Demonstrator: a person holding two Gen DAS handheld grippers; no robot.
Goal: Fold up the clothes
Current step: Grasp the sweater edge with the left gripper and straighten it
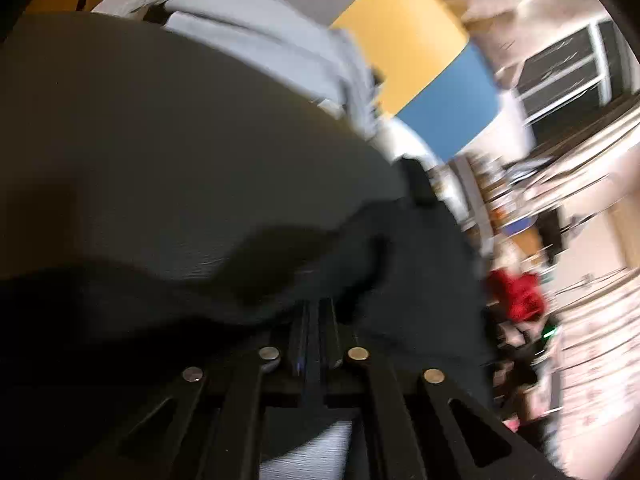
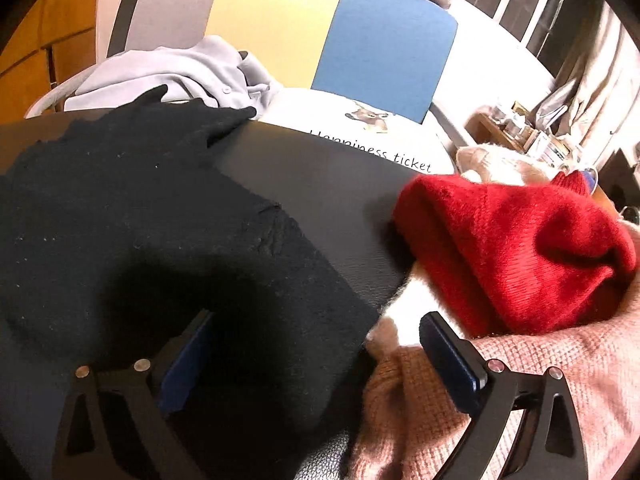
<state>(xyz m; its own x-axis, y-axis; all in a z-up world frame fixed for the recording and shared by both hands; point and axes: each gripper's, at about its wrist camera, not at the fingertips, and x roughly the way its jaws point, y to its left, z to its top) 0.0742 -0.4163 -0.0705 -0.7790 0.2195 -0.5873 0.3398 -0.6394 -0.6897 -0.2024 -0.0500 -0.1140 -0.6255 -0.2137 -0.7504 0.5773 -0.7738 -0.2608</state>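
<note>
The black knit garment (image 2: 132, 216) lies spread over the near and left part of the dark surface (image 2: 332, 184), its fine-ribbed weave dotted with pale lint and one sleeve-like point reaching toward the far edge. In the left wrist view the same black cloth (image 1: 400, 264) is bunched and blurred; the left gripper (image 1: 318, 320) has its jaws pressed together with a fold of that cloth caught between them. The right gripper (image 2: 316, 344) hangs over the garment's near hem with its jaws spread wide, nothing between them; the blue-faced left pad sits above black knit and the right pad above a pink, chunky-knit sweater (image 2: 540, 392) at the surface's near right corner. On that pink knit rests a fuzzy red sweater (image 2: 516, 252), heaped in soft rounded folds, with a patch of white and tan fluffy fabric (image 2: 404, 312) showing beneath its near edge. At the far left edge lies a crumpled pale grey garment (image 2: 180, 76) of smooth cloth with a small button. Past the far edge sits a white printed cloth (image 2: 360, 132) with a deer picture and the words "Happiness ticket", and behind it a panel in yellow and blue blocks (image 2: 332, 28).
</note>
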